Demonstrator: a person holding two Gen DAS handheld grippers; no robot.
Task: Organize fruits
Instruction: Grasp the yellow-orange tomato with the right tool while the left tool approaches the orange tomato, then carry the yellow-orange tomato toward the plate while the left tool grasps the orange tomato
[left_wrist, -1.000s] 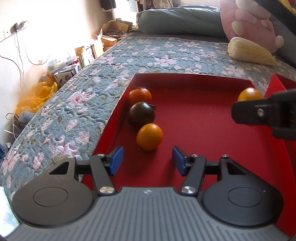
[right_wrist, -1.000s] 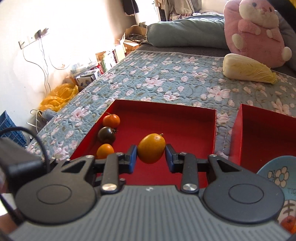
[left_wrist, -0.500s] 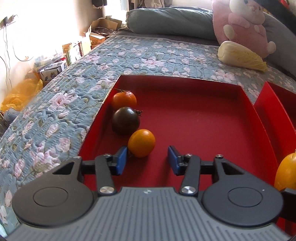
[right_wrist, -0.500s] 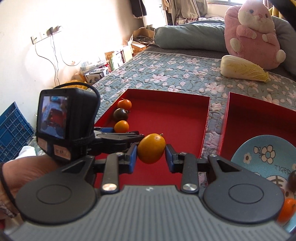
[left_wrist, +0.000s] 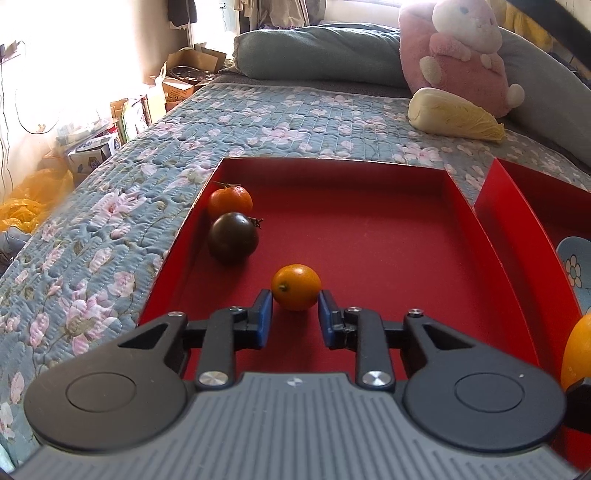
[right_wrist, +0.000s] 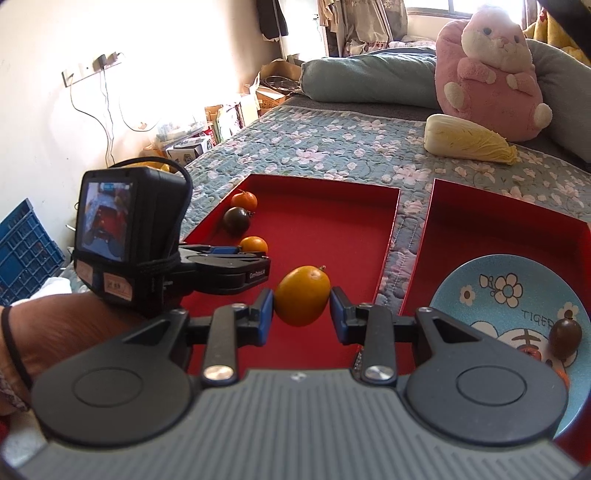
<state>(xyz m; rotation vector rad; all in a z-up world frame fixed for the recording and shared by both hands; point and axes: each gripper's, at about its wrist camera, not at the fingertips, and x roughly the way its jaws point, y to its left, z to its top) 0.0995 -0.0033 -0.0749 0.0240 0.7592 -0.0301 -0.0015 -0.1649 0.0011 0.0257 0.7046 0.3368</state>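
Observation:
In the left wrist view a small orange fruit (left_wrist: 296, 287) lies in the left red tray (left_wrist: 369, 170). My left gripper (left_wrist: 295, 308) is open, with a blue pad on each side of it. A dark tomato (left_wrist: 232, 237) and an orange tomato (left_wrist: 229, 201) lie by the tray's left wall. My right gripper (right_wrist: 302, 310) is shut on a yellow-orange fruit (right_wrist: 302, 295), held above the left tray's (right_wrist: 388, 236) near right part. A blue flowered plate (right_wrist: 509, 291) in the right red tray (right_wrist: 436, 206) holds a dark fruit (right_wrist: 565, 334).
The trays lie on a floral quilted bed (left_wrist: 280, 122). A cabbage (left_wrist: 454, 120) and a pink plush rabbit (left_wrist: 458, 55) lie at the back right. Boxes and a yellow bag (left_wrist: 22, 199) stand beside the bed on the left.
My left gripper moved in on the small orange fruit, which now lies between its pads. My right gripper pulled back to the right with the yellow-orange fruit; the plate came into view.

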